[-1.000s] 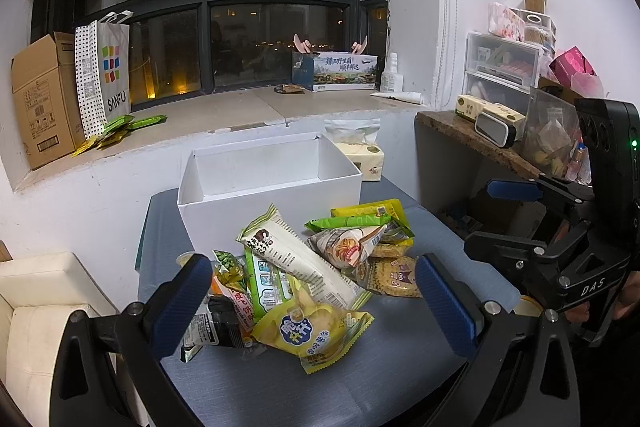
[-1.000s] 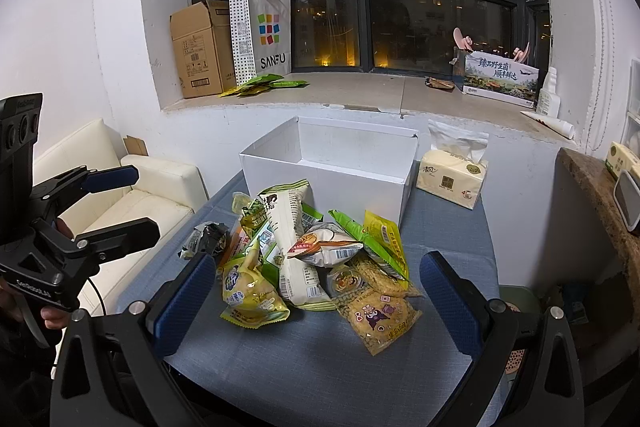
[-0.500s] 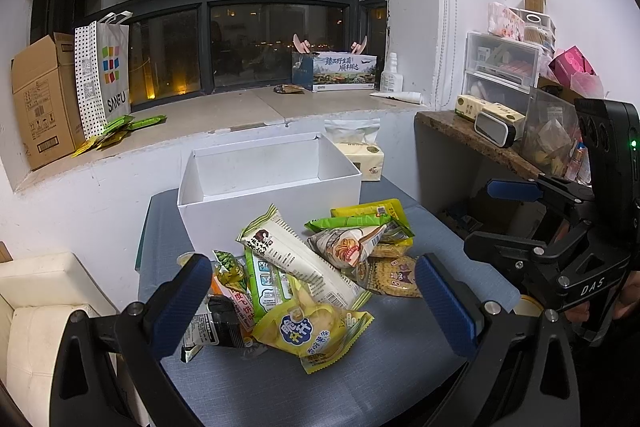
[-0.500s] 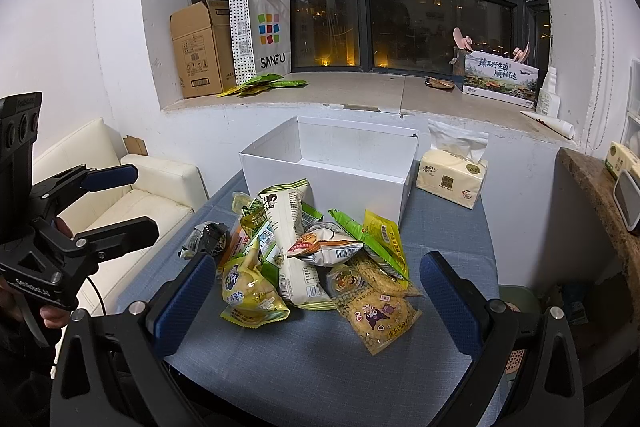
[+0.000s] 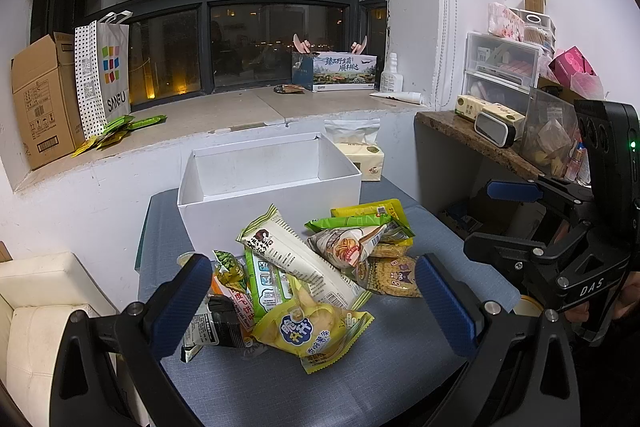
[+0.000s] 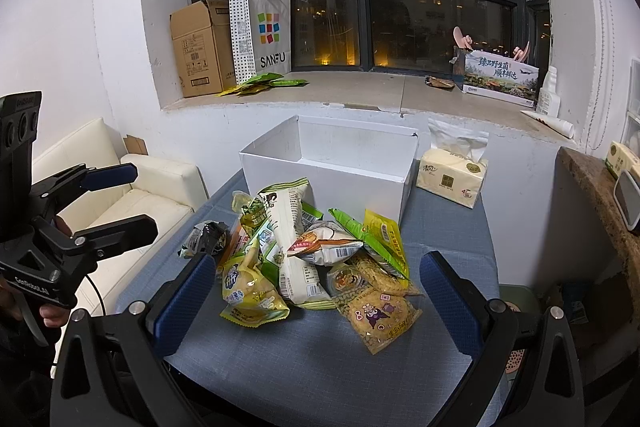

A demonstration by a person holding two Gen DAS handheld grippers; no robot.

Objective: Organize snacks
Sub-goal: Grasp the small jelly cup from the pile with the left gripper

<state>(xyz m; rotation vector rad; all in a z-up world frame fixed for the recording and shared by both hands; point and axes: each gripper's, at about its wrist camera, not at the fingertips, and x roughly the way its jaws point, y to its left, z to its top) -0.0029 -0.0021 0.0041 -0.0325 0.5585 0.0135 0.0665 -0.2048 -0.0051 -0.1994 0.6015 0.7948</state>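
The snack pile (image 5: 316, 279) lies at the centre of the left wrist frame, on the blue-grey bench (image 5: 400, 367). A long white packet (image 5: 296, 257) lies diagonally on top of it. A yellow chip bag (image 5: 312, 327) sits at the near edge, and a yellow cartoon-print packet (image 6: 380, 311) lies at lower centre-right of the right wrist frame. The white box (image 5: 272, 187) stands open directly behind the pile, touching its rear packets; its interior shows no contents. A tissue pack (image 6: 452, 179) sits on the bench to the right of the box.

The left gripper (image 5: 312, 311) hovers in front of the pile with its fingers (image 5: 182, 311) wide apart, holding nothing. The right gripper (image 6: 316, 303) likewise hovers with fingers (image 6: 450, 303) wide apart and empty. A cardboard carton (image 6: 198, 47) and a paper bag (image 6: 264, 31) stand on the windowsill (image 6: 360, 91) in the upper frame.
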